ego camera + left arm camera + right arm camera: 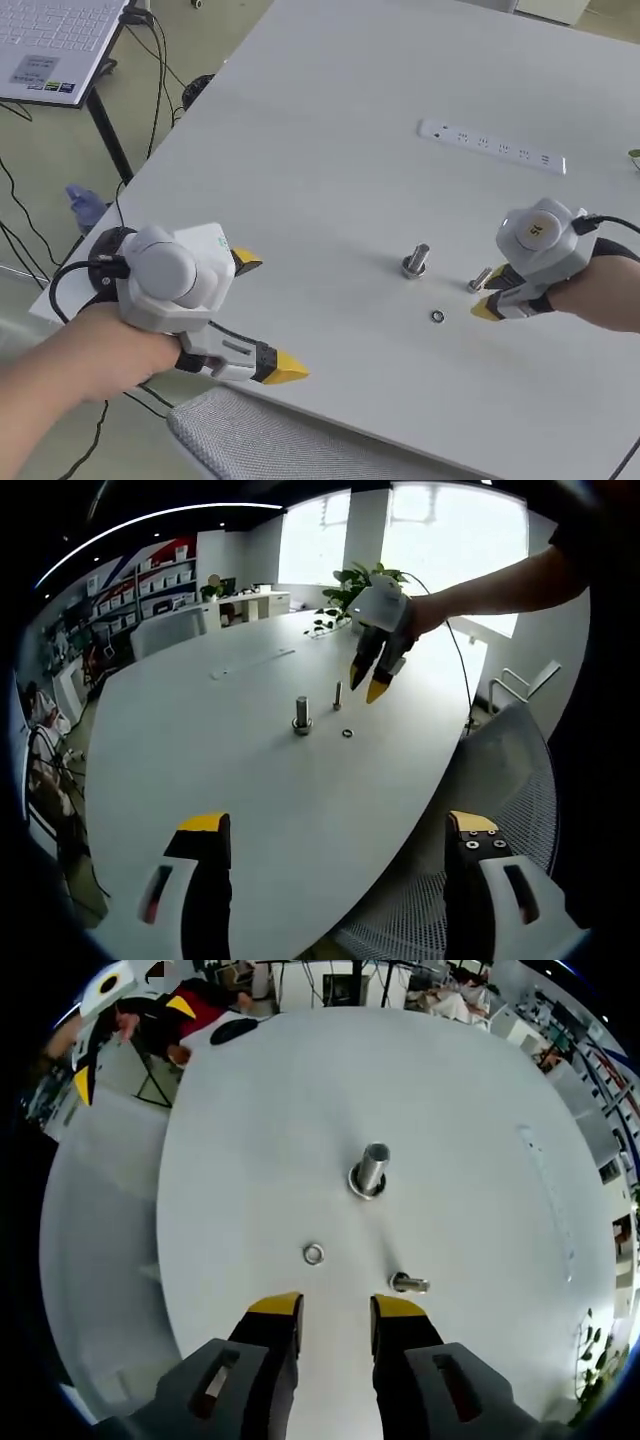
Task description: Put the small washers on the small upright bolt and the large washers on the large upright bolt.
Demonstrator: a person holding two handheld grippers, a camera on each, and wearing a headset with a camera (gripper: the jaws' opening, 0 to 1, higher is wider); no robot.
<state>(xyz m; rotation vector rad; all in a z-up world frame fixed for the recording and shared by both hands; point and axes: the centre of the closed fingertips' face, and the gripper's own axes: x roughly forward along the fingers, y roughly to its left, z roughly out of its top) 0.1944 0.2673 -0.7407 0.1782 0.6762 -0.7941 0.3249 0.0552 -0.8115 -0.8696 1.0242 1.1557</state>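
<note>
Two bolts stand near the middle of the white tabletop [300, 150] in the head view: a thick silver large bolt [416, 260] and, just to its right, a slimmer small bolt [480, 280]. One small silver ring washer [437, 317] lies flat in front, between them. The right gripper [492, 292] hovers close beside the small bolt, probably placed to reach that washer. The left gripper [265, 318] waits well apart at the near edge.

In the left gripper view, the left gripper [337, 826] has its jaws spread wide, with nothing between them. The right gripper [367, 683] hangs above the bolts.

In the right gripper view, the right gripper [337, 1308] has its jaws partly open and empty, with the washer [314, 1254] just ahead and the small bolt [408, 1283] beside it. The small bolt looks tilted here, perhaps lens distortion. I cannot tell whether the ring at the large bolt's [368, 1170] foot is its head or stacked washers.
</note>
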